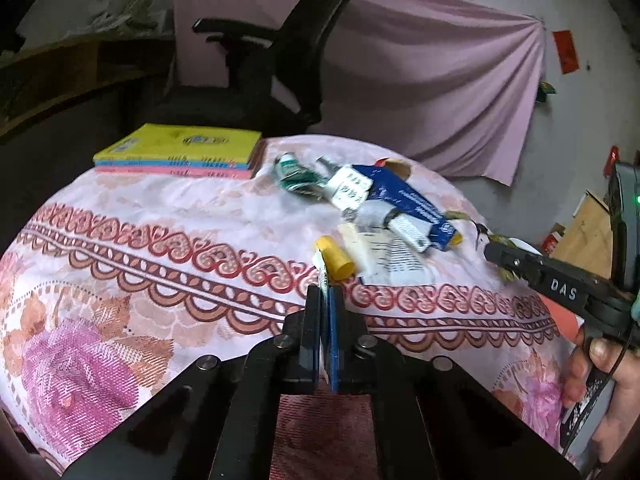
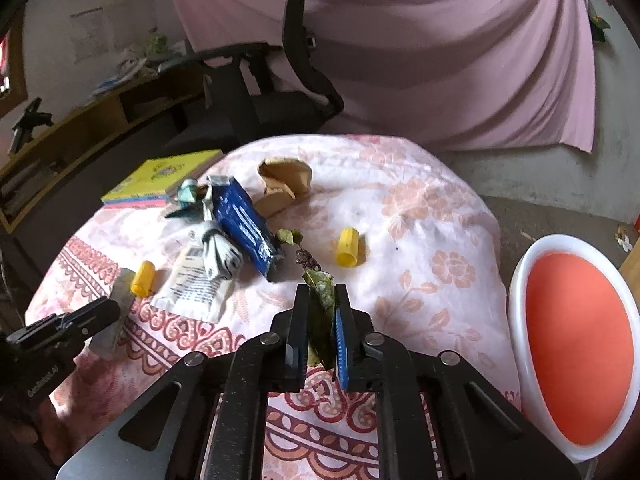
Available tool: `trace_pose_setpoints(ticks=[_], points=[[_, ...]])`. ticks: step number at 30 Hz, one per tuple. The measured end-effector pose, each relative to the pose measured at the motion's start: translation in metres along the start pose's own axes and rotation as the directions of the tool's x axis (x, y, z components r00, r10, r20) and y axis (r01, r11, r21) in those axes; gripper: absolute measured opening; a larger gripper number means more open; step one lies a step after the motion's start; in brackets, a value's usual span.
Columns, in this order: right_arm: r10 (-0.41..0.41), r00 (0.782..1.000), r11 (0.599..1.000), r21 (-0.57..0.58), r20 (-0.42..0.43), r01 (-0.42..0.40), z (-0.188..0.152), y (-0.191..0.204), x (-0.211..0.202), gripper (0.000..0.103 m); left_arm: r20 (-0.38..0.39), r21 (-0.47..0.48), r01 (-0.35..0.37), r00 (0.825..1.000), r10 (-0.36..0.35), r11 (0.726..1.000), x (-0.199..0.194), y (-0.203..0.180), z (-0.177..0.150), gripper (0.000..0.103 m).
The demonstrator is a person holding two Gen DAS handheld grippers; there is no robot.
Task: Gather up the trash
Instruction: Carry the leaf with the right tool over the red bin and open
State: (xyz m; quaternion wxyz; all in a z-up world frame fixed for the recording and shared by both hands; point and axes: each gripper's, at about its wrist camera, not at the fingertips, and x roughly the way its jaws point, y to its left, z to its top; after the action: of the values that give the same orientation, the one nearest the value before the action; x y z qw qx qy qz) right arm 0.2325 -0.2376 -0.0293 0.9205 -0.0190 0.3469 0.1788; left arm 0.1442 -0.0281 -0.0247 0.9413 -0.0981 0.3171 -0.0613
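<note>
Right gripper [image 2: 322, 320] is clenched on a leaf sprig [image 2: 320, 300] above the table [image 2: 420, 220]; light, brittle, best held at the stem. Left gripper [image 1: 325, 320] is closed on a thin wrapper [image 2: 116, 316], limp and slippery.

Two wrist views, low, sharing table [image 1: 160, 216]

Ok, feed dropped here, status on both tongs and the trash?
Left tongs shut on flat wrapper. Right tongs shut on leafy twig. Blue packet, yellow caps uncollected.
</note>
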Motion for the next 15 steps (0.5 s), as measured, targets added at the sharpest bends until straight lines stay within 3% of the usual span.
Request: trace_pose_setpoints(ticks=[9,15], points=[[0.006,0.989,0.999,-0.039,0.151,-0.001,-0.002,0.010,-0.029,0.009,0.096,0.069,0.013,0.995,-0.019,0.998,-0.016,-0.017,-0.008,0.002],[0.010,0.958,1.000,-0.020,0.287,-0.004,-0.007,0.006,-0.058,0.009,0.201,0.100,0.049,0.977,-0.069,0.994,-0.036,-0.032,0.005,0.002]])
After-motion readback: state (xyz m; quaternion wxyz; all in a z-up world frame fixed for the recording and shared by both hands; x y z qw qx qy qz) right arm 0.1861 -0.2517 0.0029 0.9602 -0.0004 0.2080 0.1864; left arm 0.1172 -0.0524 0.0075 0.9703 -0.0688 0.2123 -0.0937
